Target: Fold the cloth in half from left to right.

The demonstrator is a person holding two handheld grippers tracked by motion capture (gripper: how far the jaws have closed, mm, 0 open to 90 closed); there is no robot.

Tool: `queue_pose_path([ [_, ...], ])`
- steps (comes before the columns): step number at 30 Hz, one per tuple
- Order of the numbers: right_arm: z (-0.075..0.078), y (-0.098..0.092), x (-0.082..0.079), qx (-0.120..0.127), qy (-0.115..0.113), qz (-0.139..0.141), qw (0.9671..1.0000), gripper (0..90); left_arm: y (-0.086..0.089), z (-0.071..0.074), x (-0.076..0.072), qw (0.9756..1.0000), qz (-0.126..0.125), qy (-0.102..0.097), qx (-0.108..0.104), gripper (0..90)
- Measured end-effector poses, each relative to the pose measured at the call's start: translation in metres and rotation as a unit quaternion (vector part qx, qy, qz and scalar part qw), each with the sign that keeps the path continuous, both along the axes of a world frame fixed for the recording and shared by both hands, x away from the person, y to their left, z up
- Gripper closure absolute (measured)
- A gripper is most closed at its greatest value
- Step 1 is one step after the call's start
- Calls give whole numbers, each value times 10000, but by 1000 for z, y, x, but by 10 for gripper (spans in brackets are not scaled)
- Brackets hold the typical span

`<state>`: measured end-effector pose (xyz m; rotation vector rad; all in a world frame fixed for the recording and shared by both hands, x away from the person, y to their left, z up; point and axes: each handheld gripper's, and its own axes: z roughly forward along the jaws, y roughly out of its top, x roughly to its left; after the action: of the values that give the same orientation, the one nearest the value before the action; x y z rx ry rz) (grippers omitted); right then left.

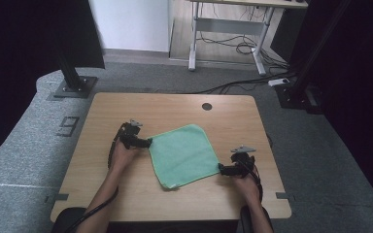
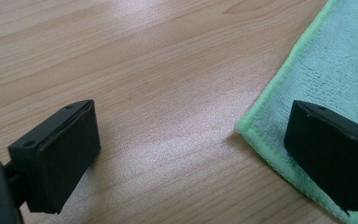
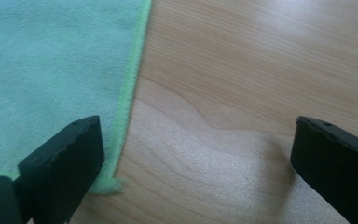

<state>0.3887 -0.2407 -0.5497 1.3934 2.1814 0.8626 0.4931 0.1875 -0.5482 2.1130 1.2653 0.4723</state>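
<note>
Square green microfibre cloth (image 1: pixel 183 155) lies flat, turned diamond-wise, on the light wooden table (image 1: pixel 126 107). Your left gripper (image 1: pixel 143 142) sits at the cloth's left corner, jaws wide apart; in the left gripper view one jaw hangs over that corner (image 2: pixel 261 126), the other over bare wood. Your right gripper (image 1: pixel 222 169) is at the right corner, jaws also spread, nothing between them; in the right gripper view the cloth's stitched edge (image 3: pixel 133 84) runs just beside the left-hand jaw.
</note>
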Motion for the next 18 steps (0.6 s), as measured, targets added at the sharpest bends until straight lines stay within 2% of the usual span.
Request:
queue_pose_path([
  [2, 3, 2, -1, 0, -29, 74, 10000, 40, 0, 0, 0, 10000, 3, -1, -2, 31],
  [8, 13, 7, -5, 235, -38, 375, 9990, 55, -1, 0, 0, 10000, 46, -4, -2, 30],
  [12, 17, 16, -8, 412, 25, 650, 9970, 55, -1, 0, -1, 10000, 64, -10, -5, 29],
  [18, 21, 38, -13, 413, 108, 1087, 9932, 99, -1, 0, 0, 10000, 91, 18, 6, 15],
])
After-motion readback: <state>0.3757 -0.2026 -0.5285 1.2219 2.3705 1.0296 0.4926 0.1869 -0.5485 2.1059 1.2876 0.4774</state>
